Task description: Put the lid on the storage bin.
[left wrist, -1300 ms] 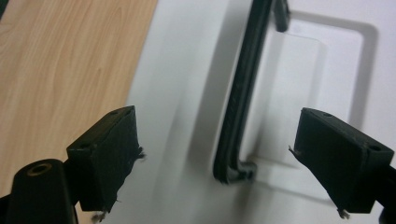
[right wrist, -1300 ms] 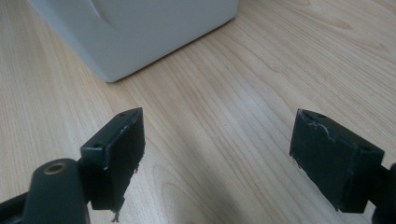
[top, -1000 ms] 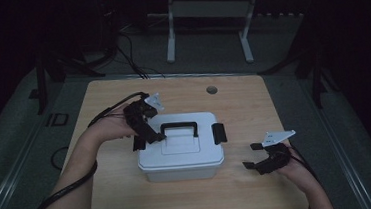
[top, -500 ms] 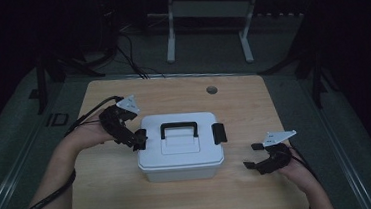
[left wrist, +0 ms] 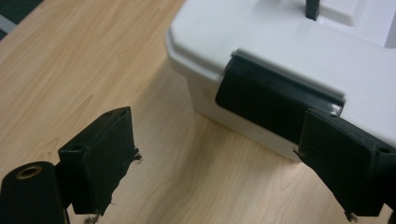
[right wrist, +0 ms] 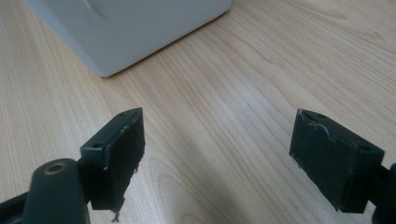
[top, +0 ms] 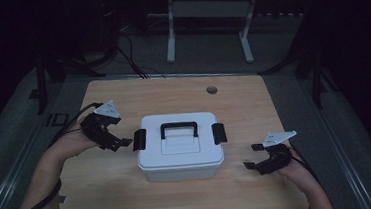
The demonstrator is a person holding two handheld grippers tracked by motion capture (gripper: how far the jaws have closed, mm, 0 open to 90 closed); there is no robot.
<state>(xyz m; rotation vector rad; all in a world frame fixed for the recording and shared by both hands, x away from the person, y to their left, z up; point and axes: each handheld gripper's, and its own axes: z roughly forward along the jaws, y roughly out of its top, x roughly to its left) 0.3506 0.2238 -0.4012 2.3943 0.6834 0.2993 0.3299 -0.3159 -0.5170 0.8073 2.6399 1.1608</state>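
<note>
A white storage box (top: 179,146) sits near the middle of the wooden desk (top: 233,100), its long axis running from 9 o'clock to 3 o'clock in the high view. A black carry handle (top: 179,129) lies flat along that same axis on the lid, and a black latch closes each short end: the left latch (top: 139,138) at 9 o'clock, the right latch (top: 219,132) at 3 o'clock.

The left hand-held gripper (top: 119,142) hangs just beside the left latch, jaws spread wide with nothing between them, pointing toward the box. In the left gripper view the latch (left wrist: 275,100) sits ahead of the jaws, partly covered by the right-hand jaw; whether that jaw touches it cannot be told.

The right hand-held gripper (top: 252,157) rests at about 4 o'clock from the box, apart from it, jaws also spread wide and empty. In the right gripper view the box (right wrist: 130,28) is cut off by the top edge, leaving just a lower corner.

Bare desk lies open on all sides of the box, widest toward 12 o'clock, where a small round hole (top: 212,90) sits near the far edge. The room beyond the desk is too dark to make out.
</note>
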